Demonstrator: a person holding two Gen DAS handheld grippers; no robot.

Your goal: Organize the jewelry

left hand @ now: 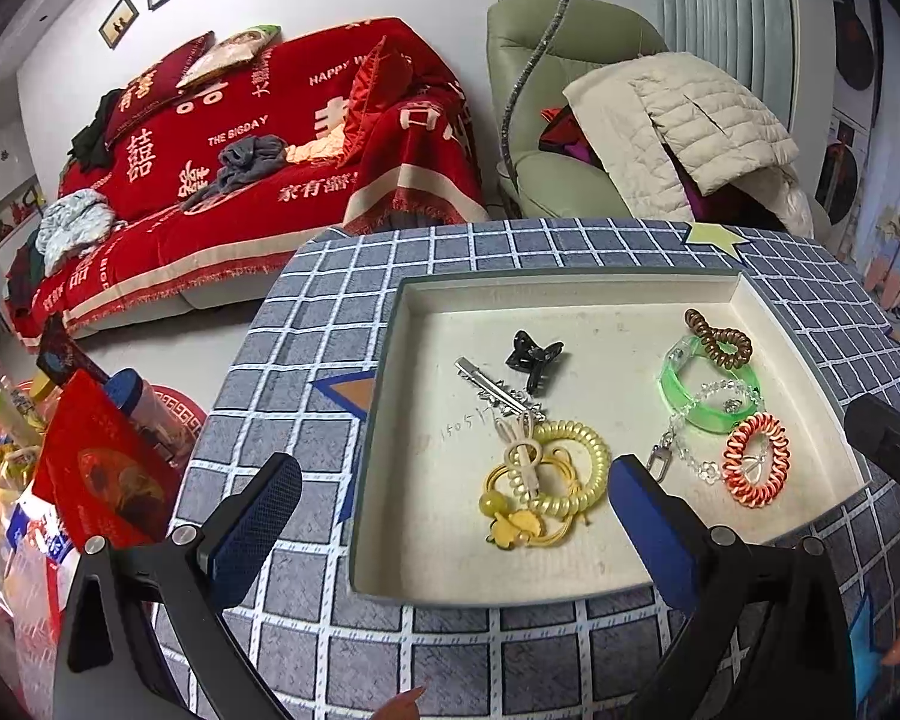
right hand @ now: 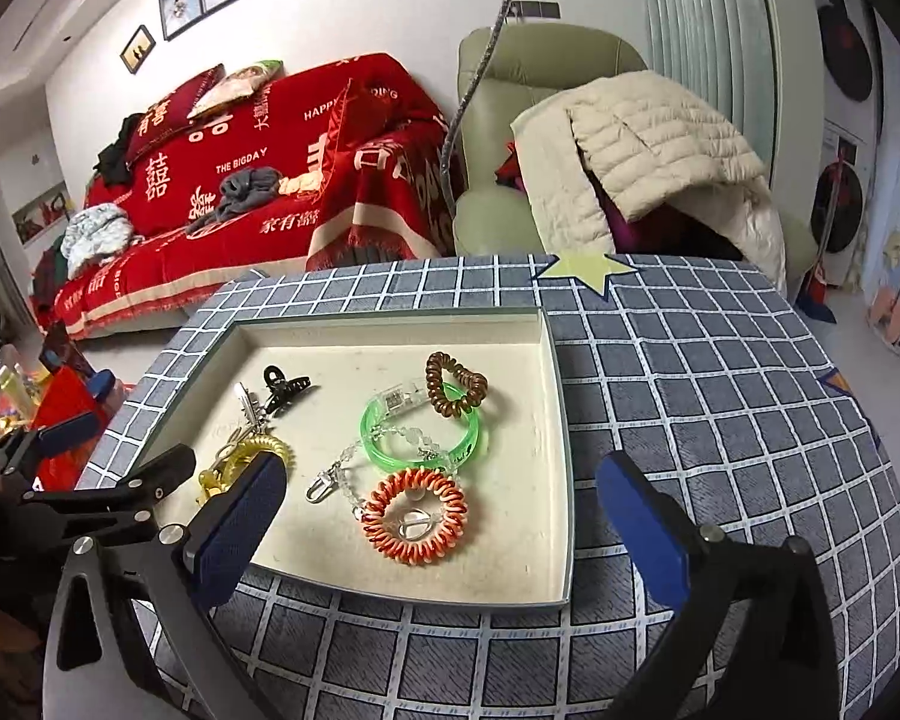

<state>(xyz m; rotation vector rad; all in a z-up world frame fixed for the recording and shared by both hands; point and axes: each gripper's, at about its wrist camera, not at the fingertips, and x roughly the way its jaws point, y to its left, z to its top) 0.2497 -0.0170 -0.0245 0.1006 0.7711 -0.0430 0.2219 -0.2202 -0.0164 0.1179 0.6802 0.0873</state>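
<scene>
Two grippers hang above a table covered in a grey checked cloth (right hand: 720, 420), both with fingers spread wide and nothing between them. The left gripper (left hand: 453, 516) sits over the near left part of a shallow cream tray (left hand: 570, 291), its left finger over the cloth outside the tray wall and its right finger over the tray floor. The right gripper (right hand: 444, 519) straddles the tray's near right corner, with one finger inside the tray and the other out over the cloth.

All the jewelry lies loose in the tray. On the left side a yellow coil hair tie (left hand: 573, 468) is tangled with a yellow beaded elastic (left hand: 510, 519), touching a silver clip (left hand: 489, 387); a black claw clip (left hand: 534, 357) lies just beside that clip's far end. On the right side a green bangle (right hand: 420, 426) lies under a brown coil tie (right hand: 455, 392) at its far edge, a clear bead chain (right hand: 354, 462) with a metal clasp crosses it, and an orange coil tie (right hand: 414, 516) lies nearest the right gripper, just touching the chain.

From the right wrist view, the left gripper's black frame hides part of the yellow tangle. Beyond the table stand a red-draped sofa (left hand: 258, 150) and a green armchair (right hand: 498, 120) with a cream quilted jacket (right hand: 648, 138) thrown over it.
</scene>
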